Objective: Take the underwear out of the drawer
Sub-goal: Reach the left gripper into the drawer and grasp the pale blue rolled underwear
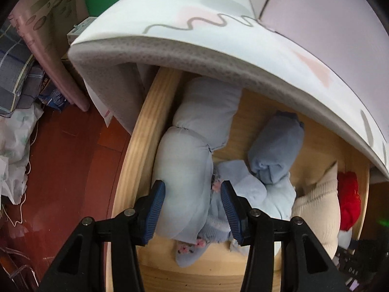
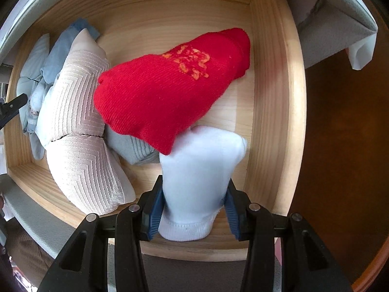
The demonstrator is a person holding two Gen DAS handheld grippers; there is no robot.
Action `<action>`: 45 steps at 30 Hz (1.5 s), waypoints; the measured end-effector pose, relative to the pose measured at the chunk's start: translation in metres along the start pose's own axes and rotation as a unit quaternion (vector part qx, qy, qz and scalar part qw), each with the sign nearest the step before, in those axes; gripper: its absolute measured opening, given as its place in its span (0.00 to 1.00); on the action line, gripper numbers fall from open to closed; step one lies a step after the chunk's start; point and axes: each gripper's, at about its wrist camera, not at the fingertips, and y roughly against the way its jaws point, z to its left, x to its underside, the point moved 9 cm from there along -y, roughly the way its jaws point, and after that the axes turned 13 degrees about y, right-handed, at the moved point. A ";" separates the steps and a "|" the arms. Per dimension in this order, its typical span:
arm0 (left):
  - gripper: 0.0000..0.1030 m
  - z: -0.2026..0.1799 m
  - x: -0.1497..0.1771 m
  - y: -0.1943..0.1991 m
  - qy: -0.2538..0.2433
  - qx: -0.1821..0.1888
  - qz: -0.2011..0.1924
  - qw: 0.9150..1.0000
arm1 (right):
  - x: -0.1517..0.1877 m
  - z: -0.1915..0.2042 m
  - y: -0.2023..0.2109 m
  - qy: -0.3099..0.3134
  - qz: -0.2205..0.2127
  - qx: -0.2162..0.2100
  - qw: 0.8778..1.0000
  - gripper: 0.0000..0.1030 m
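An open wooden drawer (image 1: 136,146) holds rolled garments. My left gripper (image 1: 192,187) points down into its left end, jaws open around a pale blue roll (image 1: 184,170); the left pad is at the roll's edge, the right pad (image 1: 228,204) stands off it beside a light blue knit piece with pink flowers (image 1: 216,219). A grey-blue roll (image 1: 277,150) lies further right. At the drawer's (image 2: 274,121) right end, my right gripper (image 2: 194,182) is shut on a white sock roll (image 2: 201,160). A red knit roll (image 2: 170,85) rests on the sock's far end.
A patterned mattress (image 1: 194,24) overhangs the back of the drawer. A cream chevron-textured bundle (image 2: 77,121) and a grey item (image 2: 131,150) lie mid-drawer. A black part of the left tool (image 2: 12,109) shows at the left. Red-brown floor (image 1: 60,158) with bags lies beside the drawer.
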 end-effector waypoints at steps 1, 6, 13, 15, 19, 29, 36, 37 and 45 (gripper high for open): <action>0.47 0.000 0.000 -0.002 -0.001 -0.004 0.000 1.000 | 0.000 -0.001 0.000 -0.002 0.000 -0.003 1.000 0.41; 0.47 0.001 -0.001 -0.006 0.008 -0.015 0.004 1.000 | 0.000 -0.003 -0.003 -0.006 -0.001 -0.009 1.000 0.41; 0.33 -0.003 0.001 -0.013 -0.023 -0.059 0.008 0.998 | -0.003 -0.010 -0.001 -0.009 -0.002 -0.016 1.000 0.41; 0.28 -0.003 0.001 -0.015 -0.031 -0.065 0.011 0.997 | -0.004 -0.012 -0.001 -0.009 -0.003 -0.016 1.000 0.41; 0.21 -0.004 0.002 -0.017 -0.042 -0.073 0.015 0.996 | -0.005 -0.015 0.002 -0.011 -0.003 -0.018 1.000 0.41; 0.18 0.013 0.028 -0.010 -0.032 -0.068 0.087 0.993 | -0.007 -0.015 0.002 -0.011 0.000 -0.013 1.000 0.41; 0.18 0.040 0.057 0.000 0.004 -0.048 0.130 0.990 | -0.009 -0.007 -0.004 -0.011 0.001 -0.009 1.000 0.41; 0.18 0.041 0.059 0.002 0.005 -0.045 0.132 0.990 | -0.010 -0.006 -0.004 -0.011 0.001 -0.009 1.000 0.42; 0.30 0.053 0.047 0.009 0.027 -0.003 0.127 0.991 | -0.010 -0.005 -0.006 -0.017 0.000 -0.018 1.000 0.42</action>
